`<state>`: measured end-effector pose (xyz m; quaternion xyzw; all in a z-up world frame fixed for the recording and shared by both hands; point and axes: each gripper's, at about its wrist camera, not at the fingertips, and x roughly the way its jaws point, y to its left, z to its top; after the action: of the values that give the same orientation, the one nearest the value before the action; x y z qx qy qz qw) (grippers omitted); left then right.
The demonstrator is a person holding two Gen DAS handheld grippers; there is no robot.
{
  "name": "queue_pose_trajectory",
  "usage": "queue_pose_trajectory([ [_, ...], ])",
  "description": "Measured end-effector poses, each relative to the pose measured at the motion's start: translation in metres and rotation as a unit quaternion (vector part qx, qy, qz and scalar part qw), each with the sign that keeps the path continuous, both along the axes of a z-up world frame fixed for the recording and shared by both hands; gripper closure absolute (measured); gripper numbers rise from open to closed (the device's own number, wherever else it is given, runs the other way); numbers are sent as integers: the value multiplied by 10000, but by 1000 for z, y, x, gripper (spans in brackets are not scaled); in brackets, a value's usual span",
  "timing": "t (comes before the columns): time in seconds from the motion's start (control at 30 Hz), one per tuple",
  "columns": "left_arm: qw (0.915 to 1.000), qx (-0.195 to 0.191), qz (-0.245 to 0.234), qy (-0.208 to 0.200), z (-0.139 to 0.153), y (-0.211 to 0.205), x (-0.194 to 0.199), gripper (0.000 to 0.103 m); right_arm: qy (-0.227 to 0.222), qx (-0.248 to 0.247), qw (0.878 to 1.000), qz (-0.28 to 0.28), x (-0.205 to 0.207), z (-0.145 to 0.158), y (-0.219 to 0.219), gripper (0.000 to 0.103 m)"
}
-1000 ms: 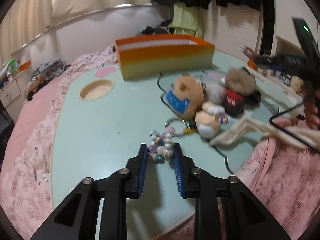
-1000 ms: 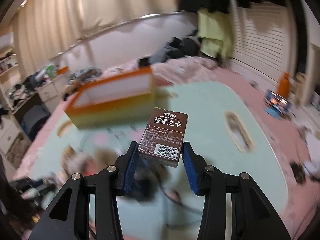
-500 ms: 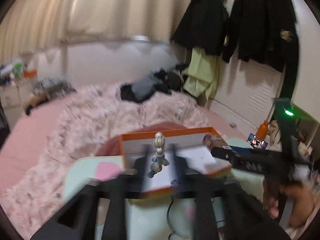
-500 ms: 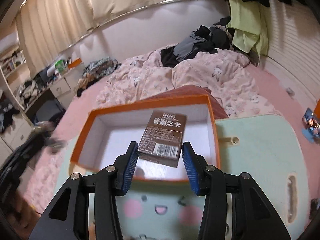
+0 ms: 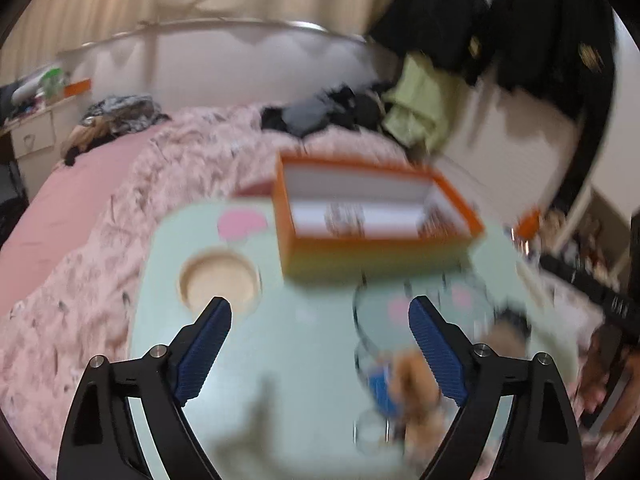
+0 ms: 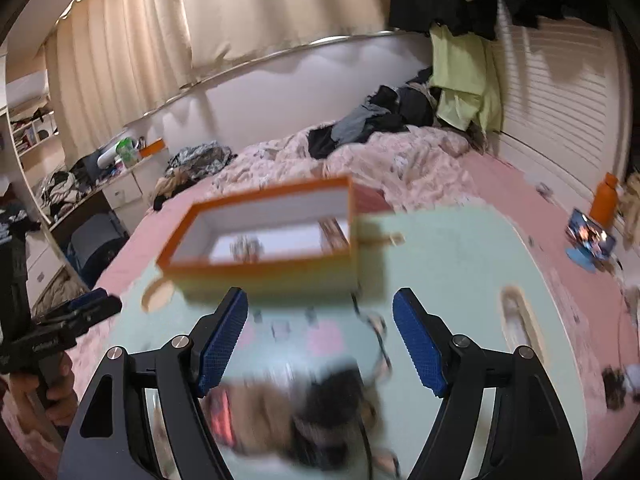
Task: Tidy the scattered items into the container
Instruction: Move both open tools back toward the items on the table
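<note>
The box (image 6: 264,280) has orange walls fading to yellow-green low down and a white inside. The surface (image 6: 452,264) is pale mint with pink blush patches. Both grippers carry blue ribbed pads (image 5: 202,354) on black arms. The bed's quilt (image 5: 168,176) is pink, mottled.

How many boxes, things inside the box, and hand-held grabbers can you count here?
Orange box: 1
Items inside it, blurred: 2
Grippers, the left gripper and the right gripper, jaws opening with nothing between them: 2
Total: 5
The plush toys on the table are too blurred to count.
</note>
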<state>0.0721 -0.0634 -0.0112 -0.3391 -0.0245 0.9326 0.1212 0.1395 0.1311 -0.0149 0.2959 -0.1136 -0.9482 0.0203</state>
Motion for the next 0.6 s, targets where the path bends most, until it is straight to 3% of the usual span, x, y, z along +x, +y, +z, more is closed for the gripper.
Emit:
queue_pose_trajectory([
  [0.13,9976,-663,191,-90,-34,9,26,12,-224,-76,9994,-245,30,-29,9,28],
  [0.23,9969,-702,344,-120,-46,5,29,11,-315,-22,9982,-516,45,-44,17,28],
  [0.3,9953,-792,426,-355,-59,4,23,4,-409,62,9967,-693,52,-56,20,28],
  [0.4,9944,-824,594,-284,-65,3,25,0,-813,-30,9926,-903,55,-80,25,27],
  [0.6,9959,-717,500,-241,-63,2,27,0,-882,210,9902,-1067,50,-81,27,24],
])
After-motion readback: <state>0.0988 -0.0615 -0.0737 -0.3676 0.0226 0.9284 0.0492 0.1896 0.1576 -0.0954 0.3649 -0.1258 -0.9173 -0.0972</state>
